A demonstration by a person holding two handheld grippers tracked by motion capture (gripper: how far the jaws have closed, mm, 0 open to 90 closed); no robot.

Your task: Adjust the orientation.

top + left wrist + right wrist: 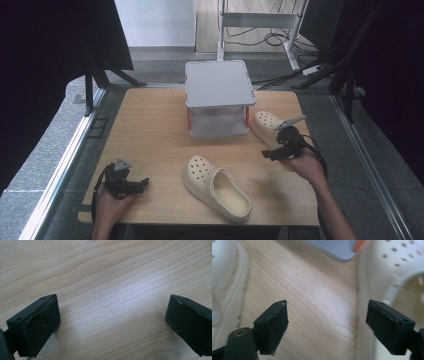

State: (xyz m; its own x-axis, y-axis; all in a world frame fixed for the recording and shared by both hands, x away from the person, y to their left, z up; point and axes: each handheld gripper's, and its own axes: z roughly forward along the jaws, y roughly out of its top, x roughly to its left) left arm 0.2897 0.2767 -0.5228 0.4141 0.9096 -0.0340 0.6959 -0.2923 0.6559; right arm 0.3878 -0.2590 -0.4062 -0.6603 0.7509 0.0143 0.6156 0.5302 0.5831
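The far clog (267, 126) lies beside the grey rack (219, 97) on the desk (150, 145). The right hand-held gripper (266, 154) hovers just beside it, jaws wide and empty, seemingly between steps; next likely the near clog (216, 187). The left hand-held gripper (145, 182) rests wide open.

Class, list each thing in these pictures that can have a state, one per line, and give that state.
Near clog: upright on its sole on the table, free of both claws.
Far clog: upright beside the shelf, partly hidden by the right claw.
Small grey shelf: standing, top bare.
Left claw: open, nothing between its jaws, low over the table.
Right claw: open, nothing between its jaws, between the two clogs.
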